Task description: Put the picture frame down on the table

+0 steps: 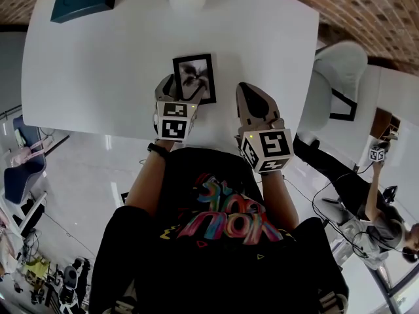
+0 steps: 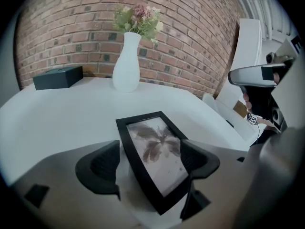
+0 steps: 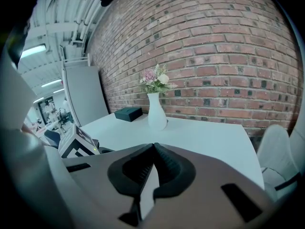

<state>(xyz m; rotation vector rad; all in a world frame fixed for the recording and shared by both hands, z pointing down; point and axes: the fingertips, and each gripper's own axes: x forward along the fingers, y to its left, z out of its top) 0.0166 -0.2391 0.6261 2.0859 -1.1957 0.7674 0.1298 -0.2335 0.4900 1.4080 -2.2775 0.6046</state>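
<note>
Left gripper (image 2: 148,162) is spread wide, ribbed black rubber pads on either side of the thin black rectangular picture frame (image 2: 155,149). The left pad is clear of it and the right pad is at its edge; can't tell if that one touches. The frame lies face up on the smooth white table (image 2: 62,113), close to the near edge, long side running away from the person. It has a matte black moulding, glossy glazing and a grey-brown leaf or flower print on a pale ground.

Right gripper (image 3: 152,163) is pressed together with nothing between the pads, just right of the frame at the near edge.

Far side: a smooth white curved vase (image 2: 126,66) with pink flowers and greenery, a dark teal rectangular box (image 2: 58,77) to its left, and a rough red brick wall (image 2: 190,37) behind.

The head view shows the flat lay and both marker cubes. Print detail reads best in the left gripper view — the right gripper view has no frame in it.
</note>
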